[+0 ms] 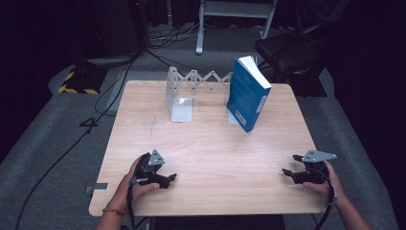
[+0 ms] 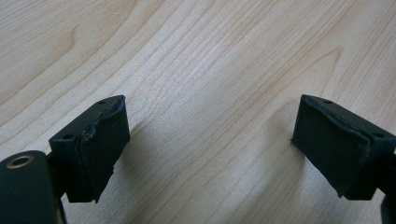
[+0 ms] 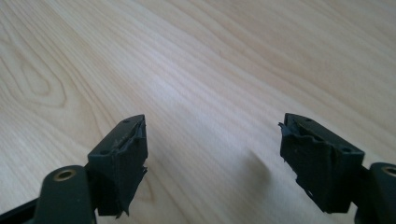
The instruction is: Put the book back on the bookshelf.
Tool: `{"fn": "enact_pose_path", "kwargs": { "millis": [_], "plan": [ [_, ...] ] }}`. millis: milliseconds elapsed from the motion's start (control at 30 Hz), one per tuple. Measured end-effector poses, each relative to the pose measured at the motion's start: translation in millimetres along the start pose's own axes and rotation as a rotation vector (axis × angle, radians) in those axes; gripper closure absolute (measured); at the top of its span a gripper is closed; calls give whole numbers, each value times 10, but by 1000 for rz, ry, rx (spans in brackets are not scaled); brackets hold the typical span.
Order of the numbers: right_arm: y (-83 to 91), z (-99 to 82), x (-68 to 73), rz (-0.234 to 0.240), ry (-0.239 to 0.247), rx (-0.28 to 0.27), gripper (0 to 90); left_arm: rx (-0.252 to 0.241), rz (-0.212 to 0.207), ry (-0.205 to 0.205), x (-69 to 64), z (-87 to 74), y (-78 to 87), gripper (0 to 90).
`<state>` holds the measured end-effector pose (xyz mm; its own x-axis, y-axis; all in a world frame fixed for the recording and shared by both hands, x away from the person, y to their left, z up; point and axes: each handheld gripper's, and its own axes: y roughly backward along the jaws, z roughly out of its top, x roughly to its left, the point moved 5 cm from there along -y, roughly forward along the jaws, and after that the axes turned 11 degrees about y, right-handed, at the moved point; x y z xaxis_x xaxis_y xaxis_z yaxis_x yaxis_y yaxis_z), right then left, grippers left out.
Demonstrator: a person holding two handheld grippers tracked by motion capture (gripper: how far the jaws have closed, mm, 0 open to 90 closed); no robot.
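Your left gripper (image 2: 208, 140) has its jaws spread wide apart with bare wood grain between them and nothing gripped; its worn black pads (image 2: 100, 149) sit low over the table (image 2: 210, 56). Your right gripper (image 3: 215, 158) is the same: jaws well apart, frayed pads (image 3: 317, 163), only tabletop in the gap.

In the high view your left hand (image 1: 136, 184) rests near the near-left edge, its gripper pointing right toward the middle. Your right hand (image 1: 323, 179) sits near the near-right corner, its gripper pointing left. The two are well apart.

A blue book (image 1: 247, 93) stands tilted at the far side, right of centre, far from both sets of jaws. It leans at the right end of a silver expanding book rack (image 1: 191, 86), whose left plate (image 1: 182, 109) lies flat on the table.
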<state>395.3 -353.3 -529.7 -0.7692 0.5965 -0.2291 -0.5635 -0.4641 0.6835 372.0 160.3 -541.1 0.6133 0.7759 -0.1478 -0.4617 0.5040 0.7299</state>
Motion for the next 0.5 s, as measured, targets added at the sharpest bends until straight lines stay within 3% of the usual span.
{"fn": "enact_pose_path", "kwargs": {
  "millis": [200,267,500],
  "plan": [
    [65,-160,36,30,-87,-29,228,0,-1,0,0,0,0,113],
    [91,-192,29,17,-102,-23,216,0,0,0,0,0,0,113],
    [111,-214,32,11,-109,-21,216,0,2,1,0,1,-1,112]
  ]
}}
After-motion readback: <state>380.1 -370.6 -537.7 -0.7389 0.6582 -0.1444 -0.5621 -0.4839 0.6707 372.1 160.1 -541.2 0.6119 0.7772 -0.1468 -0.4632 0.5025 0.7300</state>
